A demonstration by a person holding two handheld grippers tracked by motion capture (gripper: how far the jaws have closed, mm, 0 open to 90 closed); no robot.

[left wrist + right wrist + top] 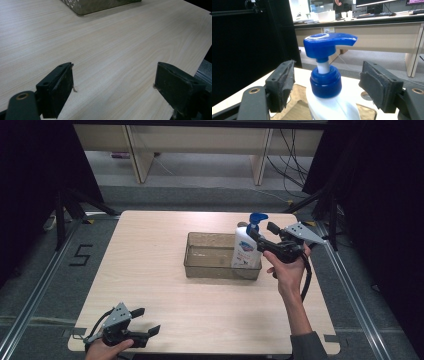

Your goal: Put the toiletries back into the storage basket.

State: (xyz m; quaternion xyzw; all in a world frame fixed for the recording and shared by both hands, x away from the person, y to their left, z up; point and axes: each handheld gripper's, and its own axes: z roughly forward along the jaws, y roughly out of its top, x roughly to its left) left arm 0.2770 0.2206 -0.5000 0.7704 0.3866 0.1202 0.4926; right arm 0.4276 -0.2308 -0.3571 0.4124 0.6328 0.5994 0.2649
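Pump bottle [246, 249] against bin wall [222, 271]

The white pump bottle [246, 249] stands upright at the right end of the clear rectangular bin [210, 268] on the table, a blue-and-red label on its front. Its blue pump head [326, 45] (spout pointing right in the right gripper view) tops a blue collar.
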